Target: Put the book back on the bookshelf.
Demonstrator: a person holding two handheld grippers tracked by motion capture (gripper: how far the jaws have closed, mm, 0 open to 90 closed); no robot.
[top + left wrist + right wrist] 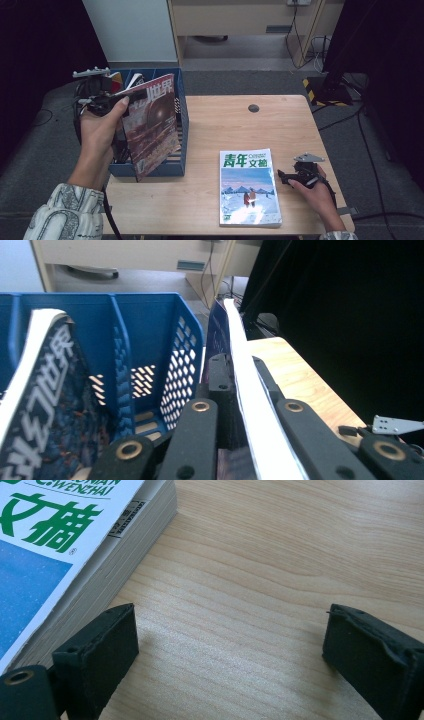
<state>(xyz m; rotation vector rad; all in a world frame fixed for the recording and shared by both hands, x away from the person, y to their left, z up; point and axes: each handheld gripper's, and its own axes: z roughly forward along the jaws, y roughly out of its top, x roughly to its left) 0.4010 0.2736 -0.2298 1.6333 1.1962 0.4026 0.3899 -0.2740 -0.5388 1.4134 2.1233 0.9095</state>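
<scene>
Currently left gripper (116, 100) clamped on red magazine (152, 122), held tilted above blue file box (182, 125). Right gripper (230, 645) jaws apart beside white book (248, 187). Advice: square magazine upright, lower into free slot.

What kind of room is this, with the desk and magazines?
Probably an office or lab corner: a small wooden table with a blue file box, pale cabinets behind, cables on grey floor.

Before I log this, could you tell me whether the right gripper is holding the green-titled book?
No, the right gripper stands open over bare table beside the book.
</scene>
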